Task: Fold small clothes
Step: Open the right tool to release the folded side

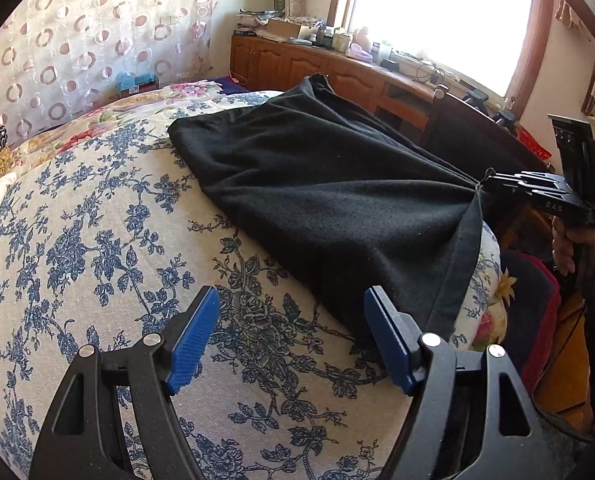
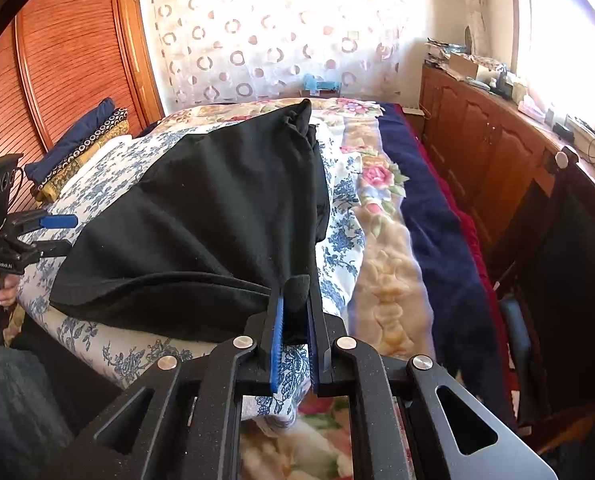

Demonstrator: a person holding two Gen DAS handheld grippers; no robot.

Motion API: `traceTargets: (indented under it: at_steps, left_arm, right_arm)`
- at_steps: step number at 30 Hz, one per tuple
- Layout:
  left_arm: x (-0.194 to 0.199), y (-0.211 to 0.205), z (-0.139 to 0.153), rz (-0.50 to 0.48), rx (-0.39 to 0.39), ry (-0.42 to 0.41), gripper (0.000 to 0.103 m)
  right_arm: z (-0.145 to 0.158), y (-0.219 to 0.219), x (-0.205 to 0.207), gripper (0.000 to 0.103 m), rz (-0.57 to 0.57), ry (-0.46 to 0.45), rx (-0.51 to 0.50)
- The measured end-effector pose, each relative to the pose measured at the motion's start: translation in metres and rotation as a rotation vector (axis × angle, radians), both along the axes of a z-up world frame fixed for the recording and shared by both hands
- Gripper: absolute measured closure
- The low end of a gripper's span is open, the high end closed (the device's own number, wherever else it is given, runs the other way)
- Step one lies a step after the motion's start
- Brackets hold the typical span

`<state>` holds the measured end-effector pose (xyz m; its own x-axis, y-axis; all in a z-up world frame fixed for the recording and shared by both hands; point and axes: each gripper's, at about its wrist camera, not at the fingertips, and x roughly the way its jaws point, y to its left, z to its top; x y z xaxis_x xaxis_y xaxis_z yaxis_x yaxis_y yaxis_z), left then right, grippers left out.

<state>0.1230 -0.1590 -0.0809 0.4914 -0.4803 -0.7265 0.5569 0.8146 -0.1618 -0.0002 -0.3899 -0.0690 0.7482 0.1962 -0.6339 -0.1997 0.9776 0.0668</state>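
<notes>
Black garment (image 1: 317, 200) is spread on the floral bedcover (image 1: 97, 240); one corner is pinched in the closed right gripper (image 2: 295, 312) for tension, while the left gripper (image 1: 291, 340) is held wide open and empty beside the near hem, likely for the second corner

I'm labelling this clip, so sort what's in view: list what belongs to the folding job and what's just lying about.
In the job:
- black garment
- right gripper, shut on the garment's corner
- left gripper, open, empty
- blue-flowered sheet under the garment

Lying about:
- folded fabrics by the wardrobe
- floral blanket
- sideboard clutter
- curtain
</notes>
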Motion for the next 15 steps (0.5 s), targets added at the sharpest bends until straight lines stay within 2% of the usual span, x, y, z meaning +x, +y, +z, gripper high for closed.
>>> traceTargets:
  at_steps: [1,2,3,6,8,15]
  left_arm:
    - [-0.001,-0.001,0.001,-0.001,0.001,-0.003,0.027]
    - [-0.001,-0.001,0.002,-0.001,0.002,-0.005,0.027]
    - [-0.001,-0.002,0.002,-0.002,0.004,-0.008,0.027]
    - [0.000,-0.003,0.001,-0.007,0.004,-0.008,0.027]
    - [0.001,-0.004,0.000,-0.010,0.005,-0.004,0.027]
    - [0.004,-0.010,-0.007,-0.022,0.014,0.017,0.027]
  right_arm:
    - [0.005,-0.001,-0.003,0.094,-0.001,-0.011,0.010]
    - [0.008,-0.003,-0.006,0.087,-0.005,-0.027,0.018]
    - [0.011,-0.003,-0.009,0.075,-0.015,-0.046,0.021]
    - [0.015,-0.002,-0.011,0.051,-0.025,-0.085,0.046]
    - [0.009,0.001,-0.005,0.047,-0.041,-0.075,0.034]
    - [-0.030,0.004,0.030,0.047,-0.055,0.046,0.037]
